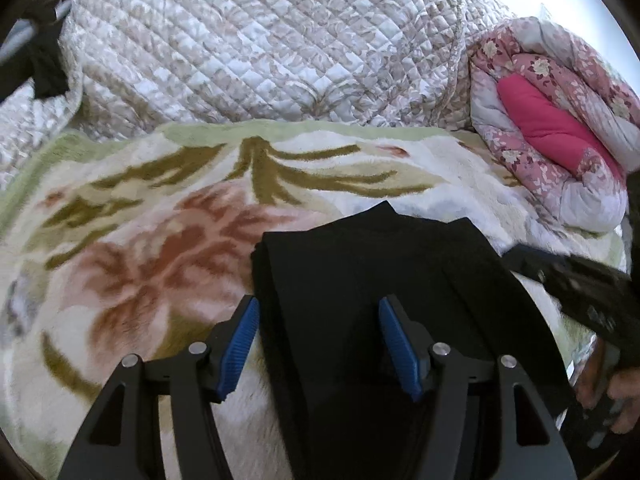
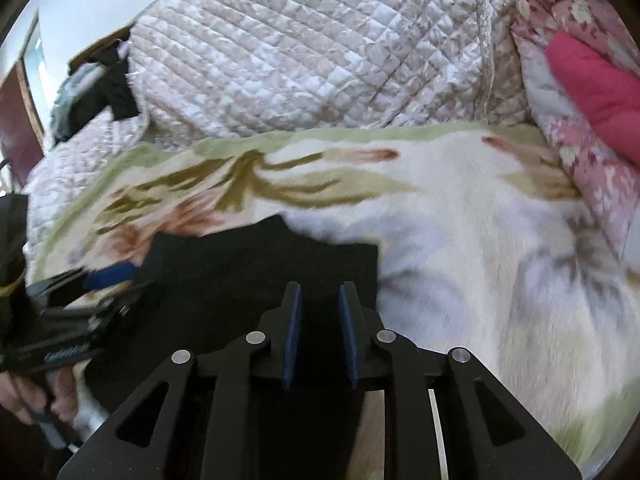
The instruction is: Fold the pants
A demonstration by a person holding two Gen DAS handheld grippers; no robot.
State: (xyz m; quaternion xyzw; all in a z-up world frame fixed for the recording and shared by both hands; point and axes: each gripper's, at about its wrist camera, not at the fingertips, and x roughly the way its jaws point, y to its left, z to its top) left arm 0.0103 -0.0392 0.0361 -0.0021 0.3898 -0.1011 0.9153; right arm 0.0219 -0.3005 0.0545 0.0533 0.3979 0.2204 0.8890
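The black pants (image 1: 360, 280) lie folded into a flat stack on a cream floral blanket (image 1: 140, 240). My left gripper (image 1: 319, 304) hovers open over the stack's left part. One blue pad sits by the stack's left edge and the other over the cloth, neither pressing on it. In the right wrist view the pants (image 2: 240, 272) lie under my right gripper (image 2: 320, 288). Its jaws stand a narrow gap apart above the cloth's right side, and nothing is pinched. The right gripper (image 1: 580, 280) shows blurred at the left wrist view's right edge. The left gripper (image 2: 100, 280) shows at the right wrist view's left edge.
A white quilted bedspread (image 1: 260, 40) is heaped behind the blanket. A pink floral duvet with a magenta lining (image 1: 552, 120) lies bunched at the far right. A dark garment (image 1: 44, 60) hangs at the far left. A hand (image 1: 624, 396) grips the right tool's handle.
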